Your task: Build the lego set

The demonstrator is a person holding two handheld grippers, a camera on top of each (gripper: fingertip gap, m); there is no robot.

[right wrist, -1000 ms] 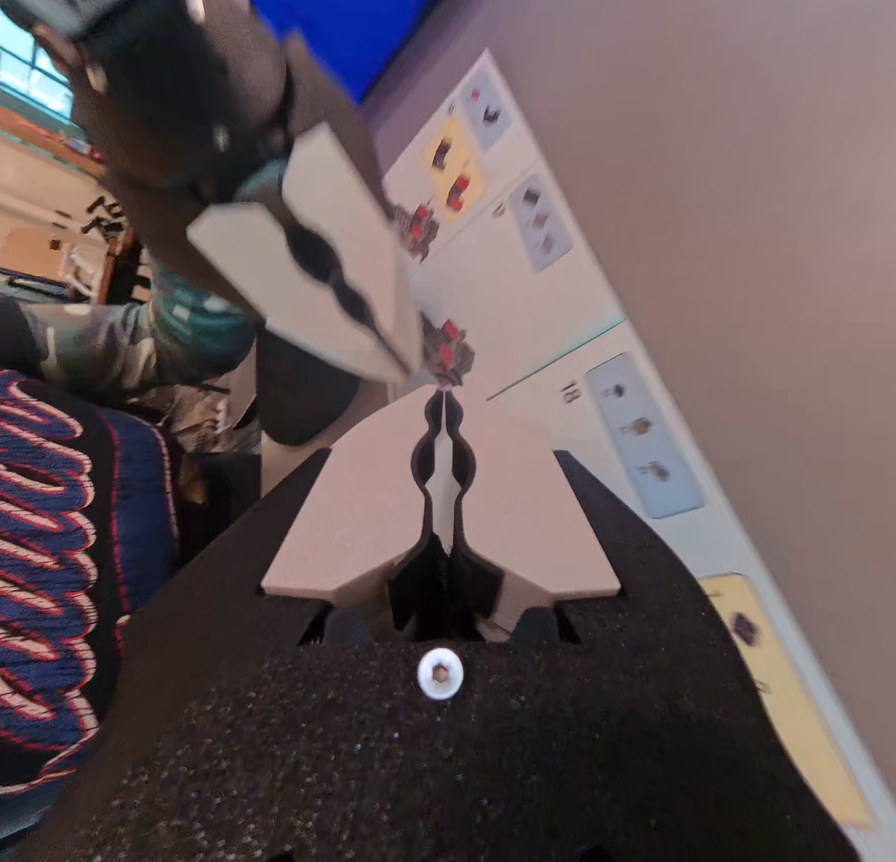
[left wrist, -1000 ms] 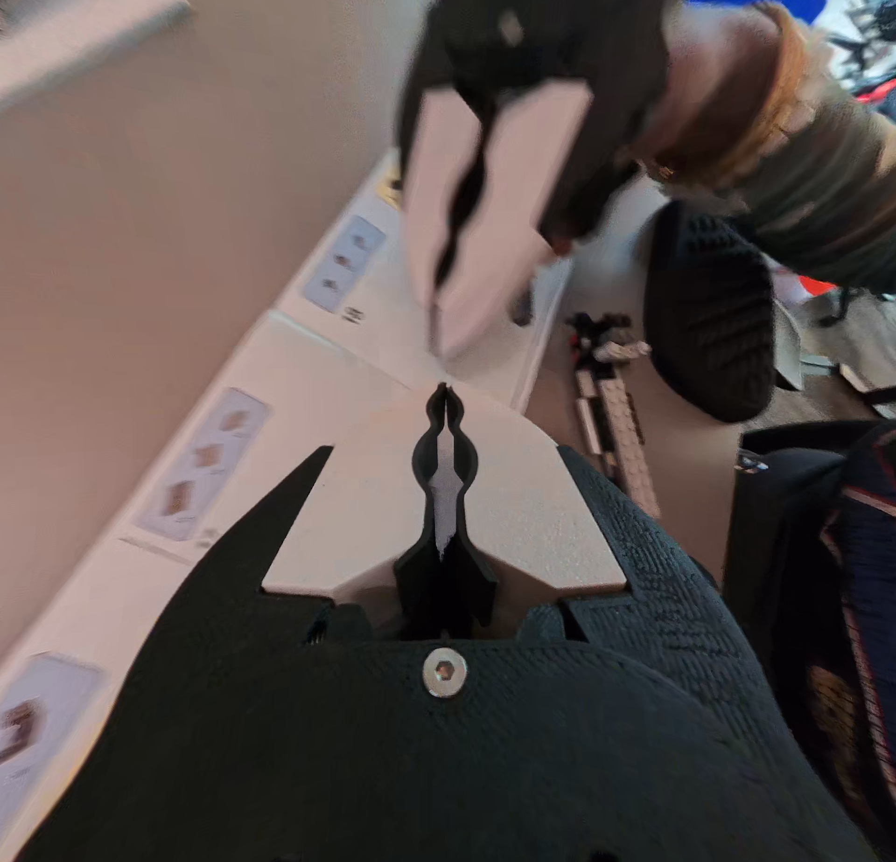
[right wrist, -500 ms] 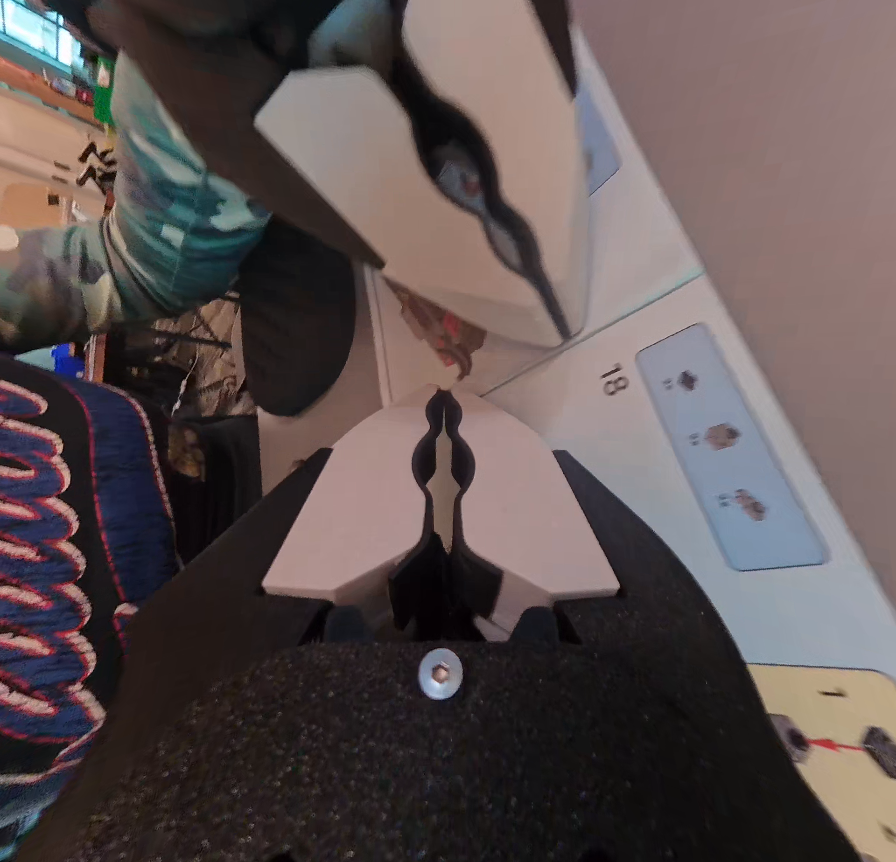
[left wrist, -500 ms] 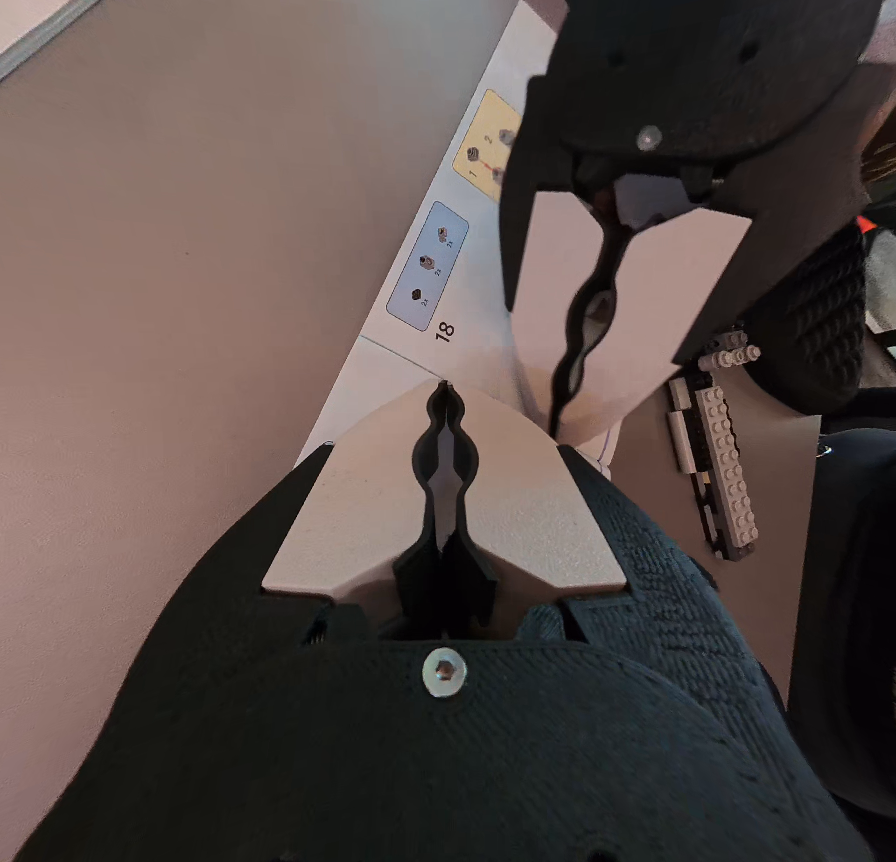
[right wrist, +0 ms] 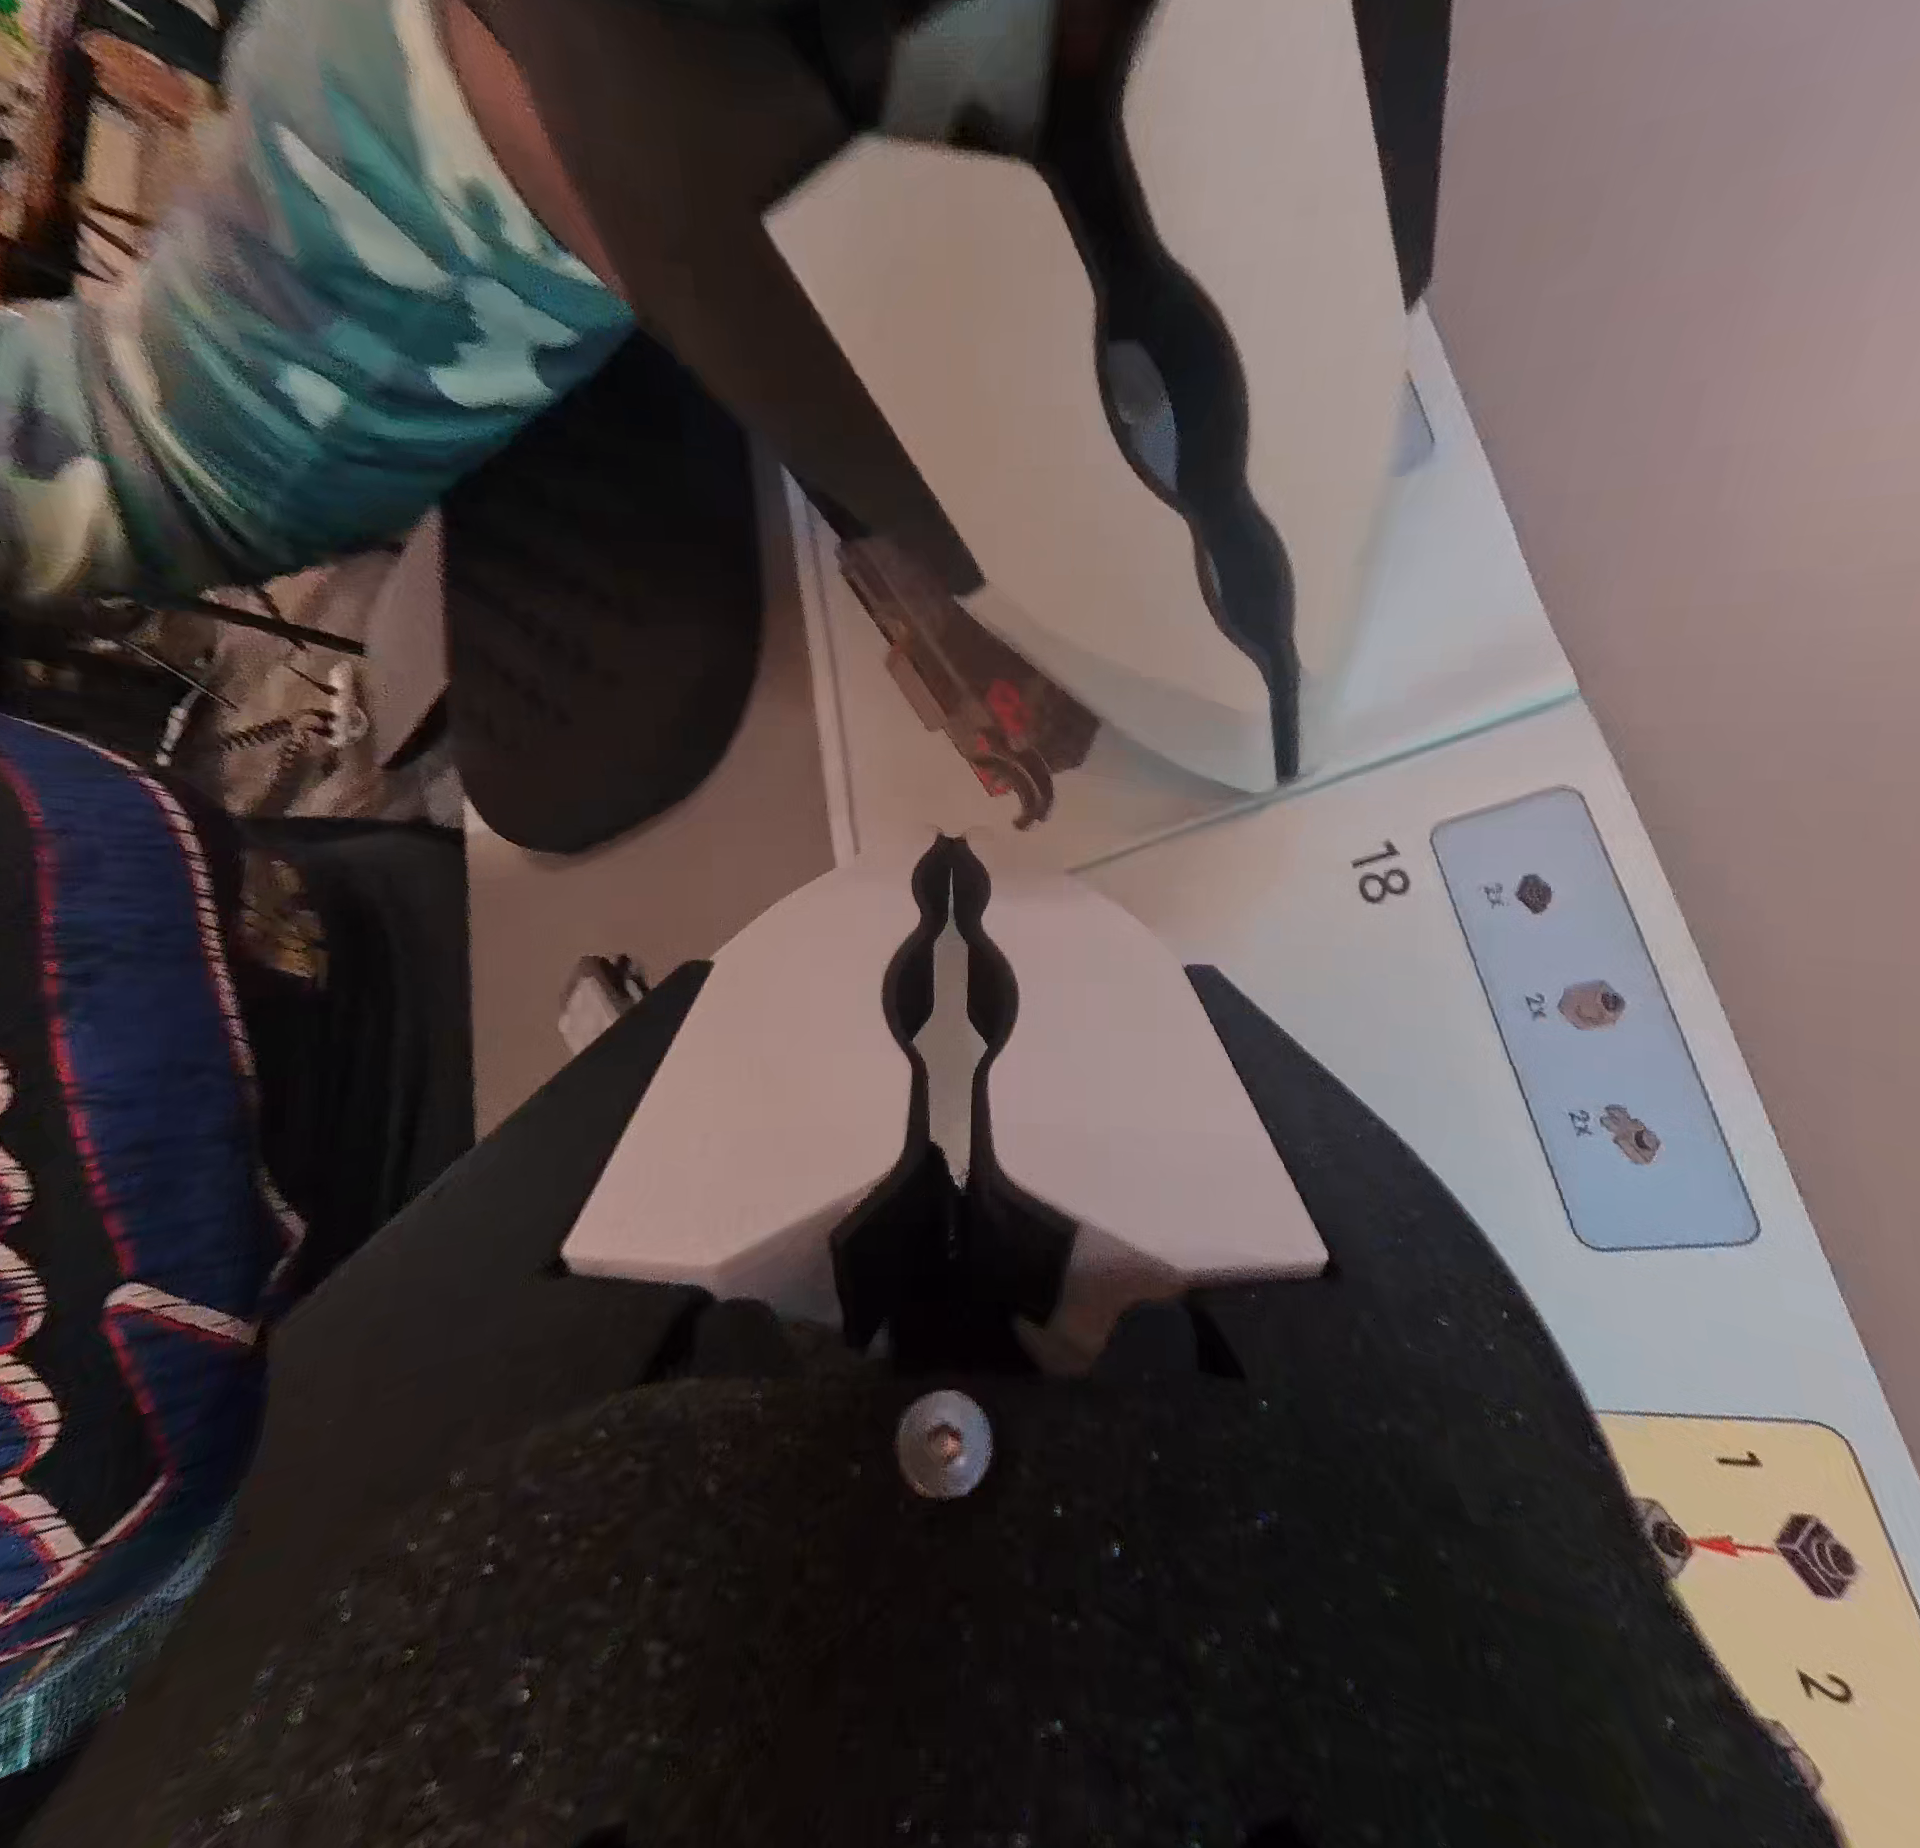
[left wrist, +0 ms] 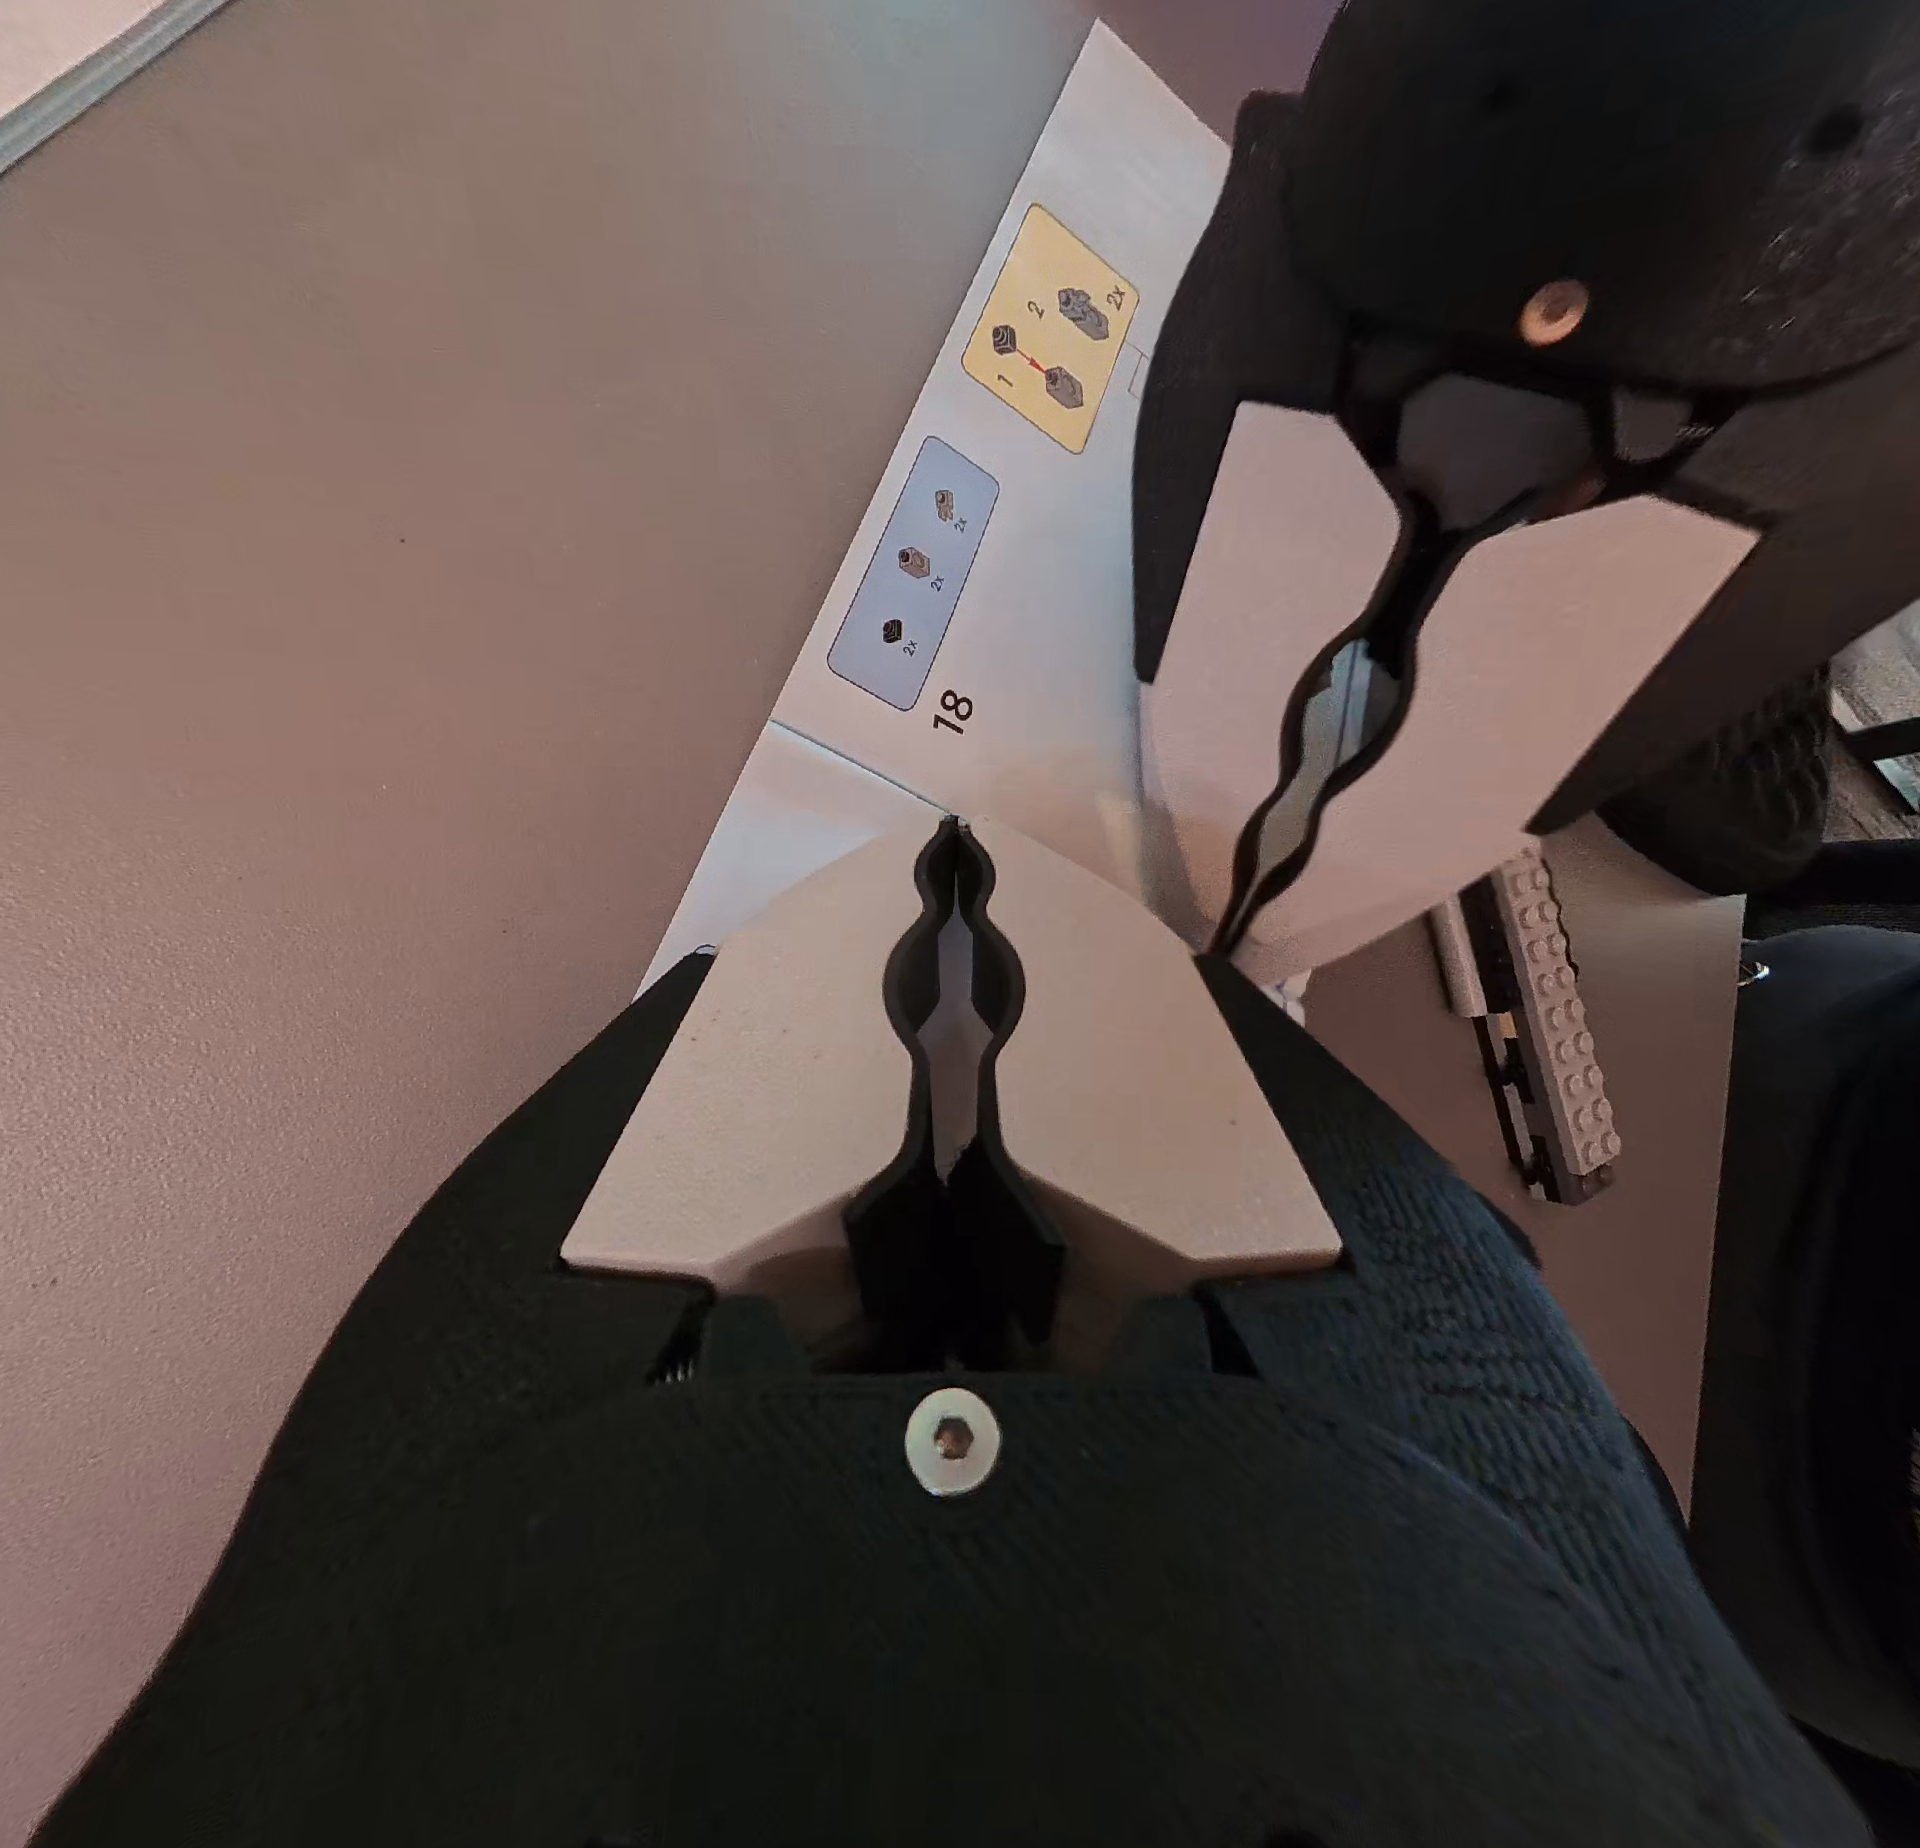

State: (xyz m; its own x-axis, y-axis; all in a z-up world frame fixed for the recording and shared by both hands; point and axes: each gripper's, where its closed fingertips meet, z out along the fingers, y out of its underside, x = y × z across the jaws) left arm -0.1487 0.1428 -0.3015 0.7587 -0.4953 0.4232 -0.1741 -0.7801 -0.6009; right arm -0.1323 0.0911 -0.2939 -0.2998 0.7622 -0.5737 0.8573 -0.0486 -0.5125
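Note:
An open white instruction booklet [left wrist: 1049,593] lies on the tan table, with a blue parts box and a yellow box printed on the page; it also shows in the right wrist view [right wrist: 1278,1009]. My left gripper [left wrist: 954,824] is shut, with its tip over the page fold and nothing visible between the fingers. My right gripper [right wrist: 948,840] is shut too, over the page's near edge. Each shows in the other's view, close by and pointing down at the page: the right gripper [left wrist: 1231,941] and the left gripper [right wrist: 1286,759]. A long grey and black lego build [left wrist: 1548,1040] lies beside the booklet.
The bare tan table [left wrist: 364,551] stretches to the left of the booklet. A black chair [left wrist: 1725,790] and a person's dark patterned clothing [right wrist: 114,1123] lie past the table edge. A small pale piece [right wrist: 597,998] sits by the booklet's near edge. Spacing between my two grippers at the tips: around 5 cm. It is some 11 cm from my right tips to the small pale piece [right wrist: 597,998]. Seen from the left wrist view [left wrist: 1562,1149] as well.
Both grippers have come down closer to the booklet and to each other, with their tips now almost side by side on the page. Both have stayed shut.

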